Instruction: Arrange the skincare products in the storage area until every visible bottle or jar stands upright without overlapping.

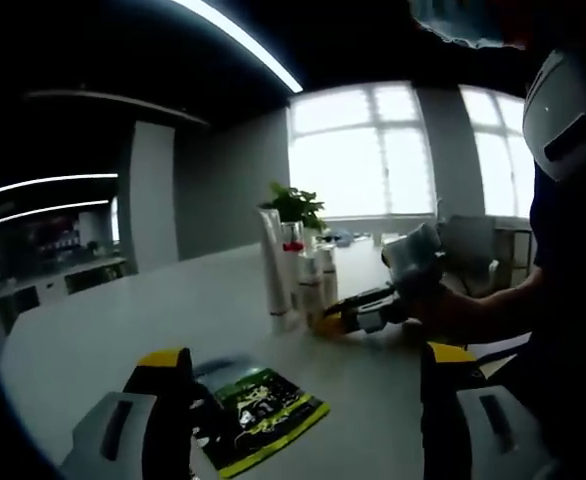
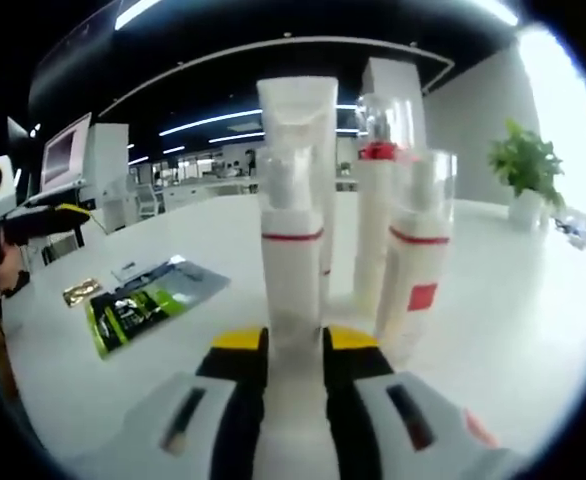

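White table (image 2: 533,300) with skincare bottles

Upright bottles (image 2: 295,250) cluster together on it; a green packet (image 2: 138,305) and a small gold sachet (image 2: 80,292) lie flat nearby, a potted plant (image 2: 523,175) beyond.

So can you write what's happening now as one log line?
right claw: shut on upright white red-banded pump bottle | left claw: open, above green-black sachet | white table: bottles grouped upright

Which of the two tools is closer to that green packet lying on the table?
Left. The left tool hovers right over the green packet. The right tool is off by the bottles, shut on a bottle.
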Tool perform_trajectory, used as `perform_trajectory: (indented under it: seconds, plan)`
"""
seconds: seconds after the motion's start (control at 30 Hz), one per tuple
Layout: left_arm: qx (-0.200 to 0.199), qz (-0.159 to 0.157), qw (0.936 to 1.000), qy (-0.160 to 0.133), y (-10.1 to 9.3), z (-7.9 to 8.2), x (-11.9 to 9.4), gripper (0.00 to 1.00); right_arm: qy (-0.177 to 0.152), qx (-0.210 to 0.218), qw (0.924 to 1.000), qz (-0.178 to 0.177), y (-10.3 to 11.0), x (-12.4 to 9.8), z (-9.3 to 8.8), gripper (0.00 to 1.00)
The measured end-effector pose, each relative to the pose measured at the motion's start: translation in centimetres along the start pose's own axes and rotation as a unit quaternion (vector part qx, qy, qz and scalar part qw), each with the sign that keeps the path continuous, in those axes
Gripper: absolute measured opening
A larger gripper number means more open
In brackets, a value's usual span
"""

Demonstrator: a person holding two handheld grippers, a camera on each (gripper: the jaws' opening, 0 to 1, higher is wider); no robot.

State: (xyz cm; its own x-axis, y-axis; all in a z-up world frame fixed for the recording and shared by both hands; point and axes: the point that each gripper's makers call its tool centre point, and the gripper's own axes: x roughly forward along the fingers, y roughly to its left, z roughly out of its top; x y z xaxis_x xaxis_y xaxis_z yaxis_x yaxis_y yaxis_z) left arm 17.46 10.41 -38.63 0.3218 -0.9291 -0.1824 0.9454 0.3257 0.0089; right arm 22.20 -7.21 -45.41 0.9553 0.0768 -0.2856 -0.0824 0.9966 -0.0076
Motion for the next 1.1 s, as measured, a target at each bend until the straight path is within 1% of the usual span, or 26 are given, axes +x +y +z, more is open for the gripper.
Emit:
perform_trajectory:
  seconds: [0.13,0.27,0.5,0.63,0.8,1.1]
  plan:
    - [-0.001,0.007,1.0000,-0.001,0.21,0.20,-0.38,0.99,-0.001,-0.003,1.0000,-0.001,0.12,0.08,0.35,0.22]
    - [0.001,0.005,1.0000,-0.002,0.15,0.16,-0.61,0.98,-0.006,-0.008,0.9999,-0.007,0.00,0.15,0.85,0.22]
    - [0.002,-0.004,1.0000,0.001,0.04,-0.24,-0.73,0.97,-0.006,-0.009,0.9998,-0.018,-0.40,-0.01,0.76,0.21]
    - [0.002,-0.003,1.0000,0.000,0.37,-0.17,-0.78,0.97,-0.008,-0.006,0.9997,-0.021,-0.61,-0.14,0.74,0.20]
    - [0.004,-0.004,1.0000,-0.002,0.28,-0.11,-0.67,0.97,-0.009,0.000,0.9997,-0.022,-0.72,-0.32,0.71,0.20]
    - [0.002,0.000,1.0000,-0.003,0.44,-0.12,-0.63,0.96,-0.009,-0.002,0.9998,-0.019,-0.71,-0.32,0.70,0.20]
